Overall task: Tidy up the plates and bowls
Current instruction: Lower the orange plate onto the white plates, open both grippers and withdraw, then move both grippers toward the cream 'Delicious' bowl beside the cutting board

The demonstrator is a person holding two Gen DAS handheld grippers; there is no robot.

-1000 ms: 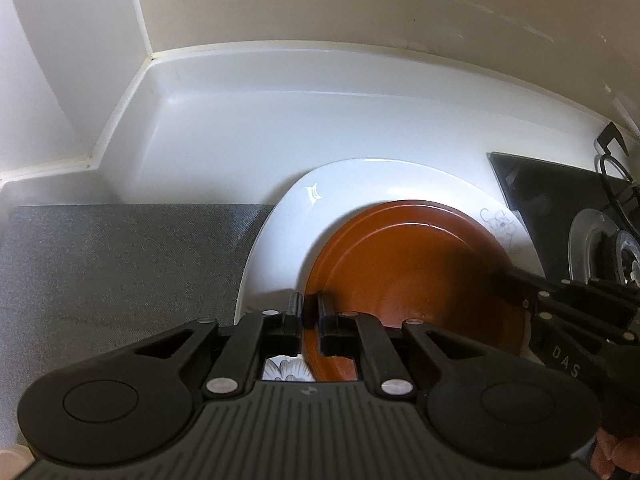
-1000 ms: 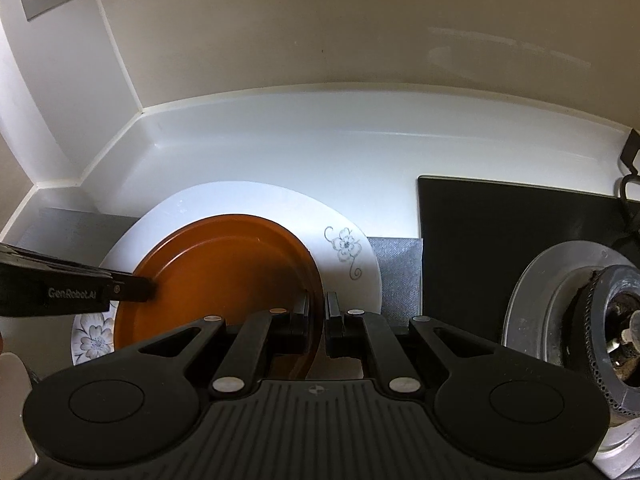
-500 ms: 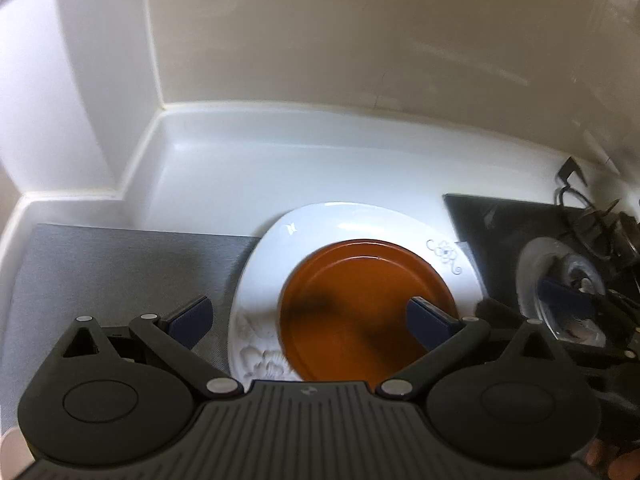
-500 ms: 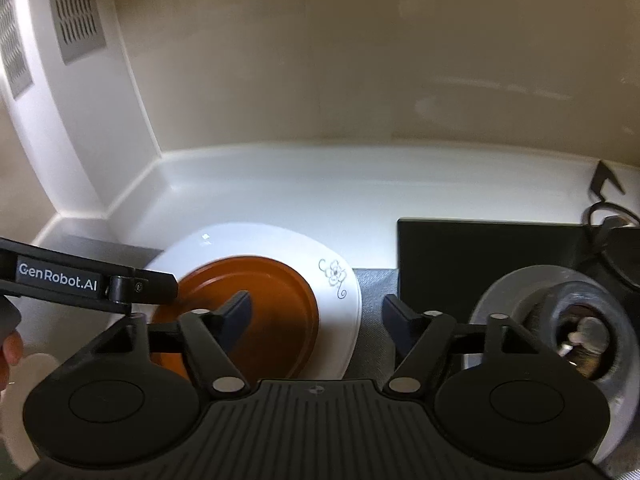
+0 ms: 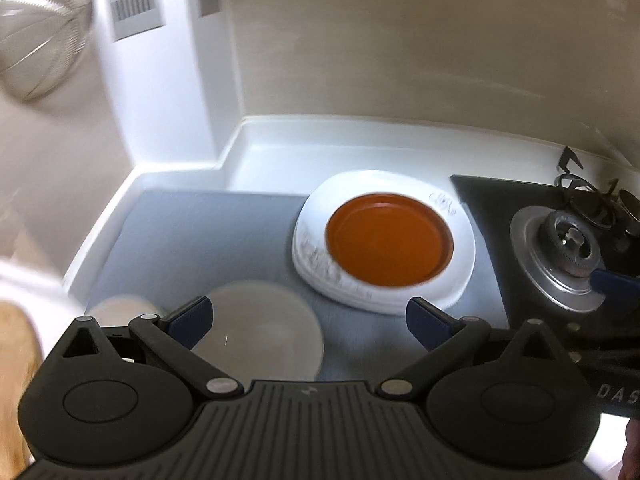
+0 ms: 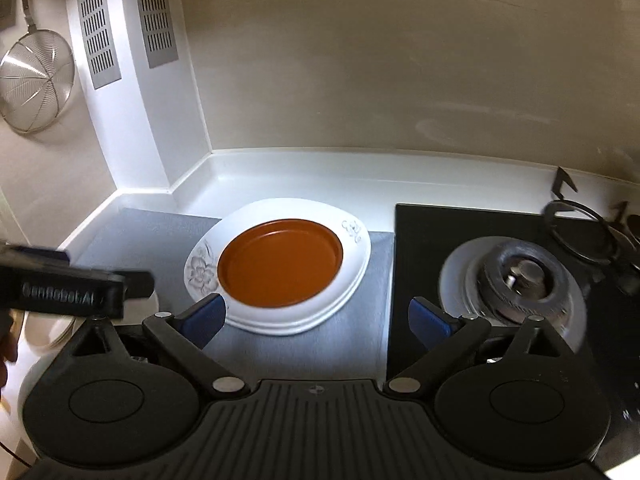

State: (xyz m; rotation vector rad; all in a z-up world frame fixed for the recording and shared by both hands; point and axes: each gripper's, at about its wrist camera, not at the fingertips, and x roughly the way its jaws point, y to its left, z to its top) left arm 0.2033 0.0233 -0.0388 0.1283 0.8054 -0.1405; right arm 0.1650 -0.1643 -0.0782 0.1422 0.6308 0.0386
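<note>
Left wrist view: the left gripper (image 5: 308,320) fills the lower frame, its blue-padded jaws spread wide with nothing between them. Above and right of centre, an orange plate (image 5: 388,240) lies nested on a stack of white plates (image 5: 460,280), whose rim carries a grey floral print. The stack rests on a grey mat (image 5: 208,236) that covers the white counter (image 5: 320,148). Two pale round dishes, blurred, sit at lower left: a larger one (image 5: 272,324) just behind the left jaw and a smaller one (image 5: 120,308) beside it; whether they are bowls or plates cannot be told. A gas burner (image 5: 568,248) on a black hob occupies the right edge, and a blue fingertip (image 5: 616,284) of the other gripper shows there.

Right wrist view: the right gripper (image 6: 316,320) is at the bottom, its jaws opening and nearly at full spread, empty. The orange plate (image 6: 280,264) on the white plates (image 6: 352,280) sits at centre frame, apart from both pads. The left gripper (image 6: 76,292) enters as a dark bar at left. A wire strainer (image 6: 36,80) hangs on the wall at upper left, next to two vent grilles (image 6: 96,24). The burner (image 6: 520,276) sits at right.
</note>
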